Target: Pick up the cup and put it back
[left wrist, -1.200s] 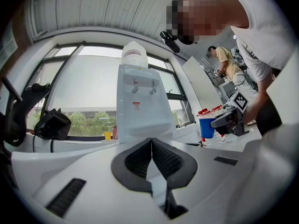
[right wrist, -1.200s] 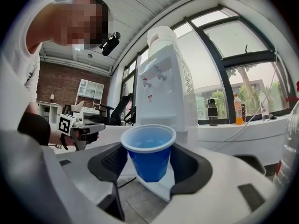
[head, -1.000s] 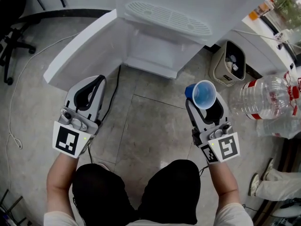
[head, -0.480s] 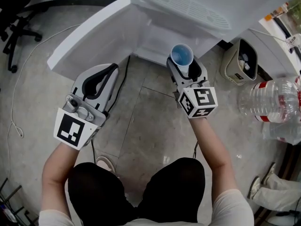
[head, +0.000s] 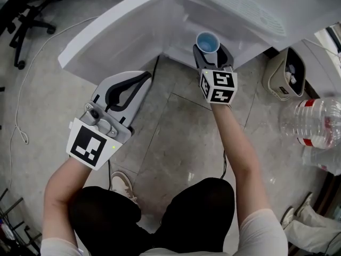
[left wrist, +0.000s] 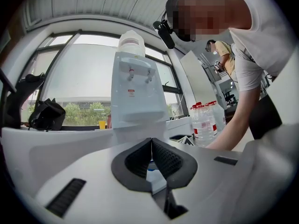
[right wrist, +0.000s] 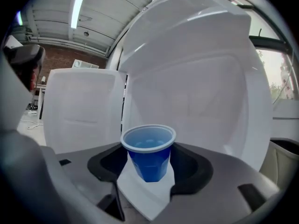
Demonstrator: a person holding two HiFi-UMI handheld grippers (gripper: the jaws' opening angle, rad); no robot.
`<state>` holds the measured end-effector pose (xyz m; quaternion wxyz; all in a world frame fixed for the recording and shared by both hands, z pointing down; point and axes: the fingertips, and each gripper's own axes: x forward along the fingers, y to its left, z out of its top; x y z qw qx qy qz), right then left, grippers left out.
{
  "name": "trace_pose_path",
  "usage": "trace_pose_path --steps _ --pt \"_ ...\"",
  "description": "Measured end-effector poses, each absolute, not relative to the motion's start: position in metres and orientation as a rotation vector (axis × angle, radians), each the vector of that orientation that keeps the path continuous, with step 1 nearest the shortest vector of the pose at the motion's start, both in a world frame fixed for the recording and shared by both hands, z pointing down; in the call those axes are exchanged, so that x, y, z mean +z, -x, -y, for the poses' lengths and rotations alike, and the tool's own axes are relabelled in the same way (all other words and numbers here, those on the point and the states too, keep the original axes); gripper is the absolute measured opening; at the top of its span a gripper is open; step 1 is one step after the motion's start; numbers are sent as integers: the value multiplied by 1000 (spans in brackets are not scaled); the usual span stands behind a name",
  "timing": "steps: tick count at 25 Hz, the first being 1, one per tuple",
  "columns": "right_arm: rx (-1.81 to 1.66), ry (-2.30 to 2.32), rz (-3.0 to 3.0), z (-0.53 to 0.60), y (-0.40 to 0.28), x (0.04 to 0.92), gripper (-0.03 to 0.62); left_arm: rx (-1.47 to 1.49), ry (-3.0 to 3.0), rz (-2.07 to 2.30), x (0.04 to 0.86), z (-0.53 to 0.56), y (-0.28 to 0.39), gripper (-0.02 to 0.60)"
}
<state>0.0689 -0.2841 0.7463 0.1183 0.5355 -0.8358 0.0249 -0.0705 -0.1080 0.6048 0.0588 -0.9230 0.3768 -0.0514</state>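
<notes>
Moved: right gripper (head: 208, 52) brought cup (head: 207, 40) to cabinet (head: 176, 36) mouth.
Grip: clamps cup; left gripper (head: 143, 78) closed, empty.
Left: set down, release.

Left gripper (head: 145, 77) and right gripper (head: 209, 49): grey-white, black-lined, each with a black-and-white marker cube (head: 218, 87) at its six o'clock end. White short sleeves (head: 251, 234), black trousers (head: 154, 217), pale shoe (head: 122, 183) at seven o'clock.
</notes>
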Motion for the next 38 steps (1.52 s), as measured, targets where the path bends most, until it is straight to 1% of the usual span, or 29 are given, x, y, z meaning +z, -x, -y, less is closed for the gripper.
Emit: trace_pose_path --steps 10,23,33,34,38 --pt "158 -1618 2319 329 -77 790 291 -160 2815 -1188 601 107 75 25" --pt "386 -1672 2240 350 -93 841 291 -196 2797 -1242 602 105 88 25" --pt "425 -1657 2225 353 -101 849 296 -211 2796 -1257 604 105 92 25" --pt "432 -1654 2222 353 -101 849 298 -212 2794 -1252 603 105 91 25" --pt "465 -1625 2237 351 -102 853 338 -220 2803 -1246 605 106 89 25"
